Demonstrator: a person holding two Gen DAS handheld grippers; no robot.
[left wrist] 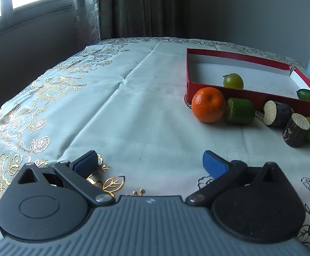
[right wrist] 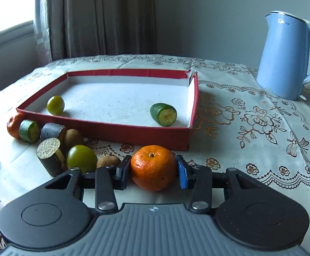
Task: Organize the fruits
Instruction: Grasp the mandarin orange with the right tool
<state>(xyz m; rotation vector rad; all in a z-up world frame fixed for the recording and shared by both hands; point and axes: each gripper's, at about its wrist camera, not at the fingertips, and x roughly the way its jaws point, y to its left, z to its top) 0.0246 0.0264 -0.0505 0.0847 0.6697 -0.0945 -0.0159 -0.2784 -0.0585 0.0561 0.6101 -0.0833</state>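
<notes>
My right gripper (right wrist: pixel 152 164) is shut on an orange (right wrist: pixel 154 167) that rests on the tablecloth just in front of the red box (right wrist: pixel 103 130); both blue pads press its sides. Inside the box lie a round green fruit (right wrist: pixel 55 105) and a cut green piece (right wrist: pixel 164 114). Along the box's front left sit a second orange (left wrist: pixel 208 104), a green cut cylinder (left wrist: pixel 240 111), two dark cork-faced cylinders (left wrist: pixel 277 113), a green fruit (right wrist: pixel 81 157) and two brown fruits (right wrist: pixel 108 161). Further left, my left gripper (left wrist: pixel 149 159) stands open over bare cloth, holding nothing.
A blue electric kettle (right wrist: pixel 289 55) stands at the back right of the table. The embroidered tablecloth (left wrist: pixel 112 111) stretches wide to the left of the box. Curtains and a window are behind the table's far edge.
</notes>
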